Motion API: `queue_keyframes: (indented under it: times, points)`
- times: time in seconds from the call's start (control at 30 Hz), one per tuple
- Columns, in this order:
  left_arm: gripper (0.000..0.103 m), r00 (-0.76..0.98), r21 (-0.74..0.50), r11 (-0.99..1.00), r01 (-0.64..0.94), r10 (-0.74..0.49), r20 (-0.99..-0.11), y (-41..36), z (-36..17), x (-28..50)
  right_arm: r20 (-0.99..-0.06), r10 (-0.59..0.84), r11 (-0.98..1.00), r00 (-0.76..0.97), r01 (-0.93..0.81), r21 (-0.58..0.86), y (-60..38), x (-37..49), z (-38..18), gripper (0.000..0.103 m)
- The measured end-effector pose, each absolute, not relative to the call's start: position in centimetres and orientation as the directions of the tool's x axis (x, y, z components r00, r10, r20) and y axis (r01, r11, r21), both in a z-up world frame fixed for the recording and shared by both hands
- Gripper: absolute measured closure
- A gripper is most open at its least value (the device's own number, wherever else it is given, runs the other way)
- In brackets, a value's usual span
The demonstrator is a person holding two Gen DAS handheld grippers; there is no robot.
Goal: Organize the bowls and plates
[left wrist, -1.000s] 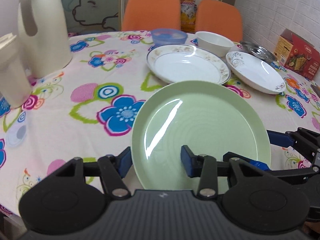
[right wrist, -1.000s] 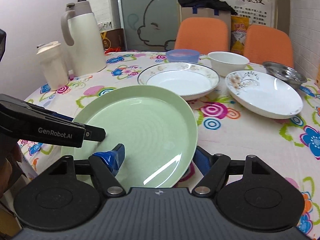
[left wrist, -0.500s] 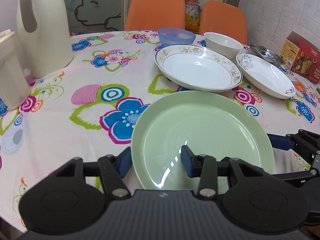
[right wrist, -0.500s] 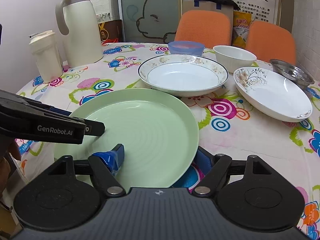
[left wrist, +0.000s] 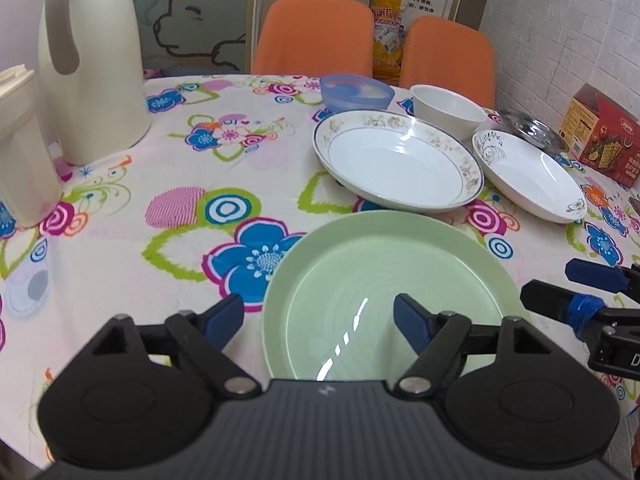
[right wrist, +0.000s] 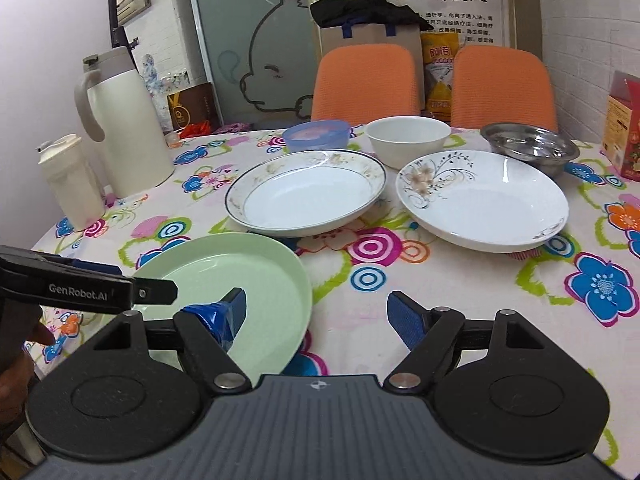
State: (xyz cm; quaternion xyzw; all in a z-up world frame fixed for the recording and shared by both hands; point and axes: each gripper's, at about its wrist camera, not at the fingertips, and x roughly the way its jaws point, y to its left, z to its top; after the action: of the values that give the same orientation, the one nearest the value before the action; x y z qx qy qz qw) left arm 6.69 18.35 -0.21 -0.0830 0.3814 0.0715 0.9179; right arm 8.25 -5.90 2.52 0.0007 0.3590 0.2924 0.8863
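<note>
Your left tongs [left wrist: 318, 316] stand spread across the near left rim of the green plate [left wrist: 384, 292], one blue pad outside the rim, the other over the dish, pinching nothing. Your right tongs [right wrist: 316, 312] are spread too, the taped left pad over the plate's right side and the other pad over bare cloth. The green plate lies flat on the flowered tabletop [left wrist: 160, 184], at its near edge, just in front of the gold-rimmed plate [left wrist: 396, 160].

The step in hand looks like the start of stacking: the green plate set down as a base, or about to be taken up, and the frames do not settle which. The next move likely calls for one pair of tongs to close on a rim, either of this plate or of the gold-rimmed one behind it, and lift it level.

The right wrist view shows the steel bowl [right wrist: 530, 146] as a deep dish, the white bowl [right wrist: 408, 134] and blue bowl [right wrist: 316, 134] side by side, and the floral plate [right wrist: 484, 200] in full. The left wrist view shows the green plate whole and the clear cloth to its left.
</note>
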Motion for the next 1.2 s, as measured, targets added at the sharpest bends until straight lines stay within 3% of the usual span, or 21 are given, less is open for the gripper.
queue_keyframes:
  times: [0.67,1.2]
  points:
    - [0.023,0.718,-0.004,0.972,-0.235,0.171,-0.675,21.0,1.6,14.3,-0.666,0.509,0.841,0.545,-0.479,0.251,-3.4,17.0,2.7,0.038]
    - [0.022,0.696,-0.050,0.983,-0.176,0.089,-0.713,22.5,1.9,21.1,-0.716,0.553,0.811,0.427,-0.472,0.345,-1.3,20.3,0.2,0.037]
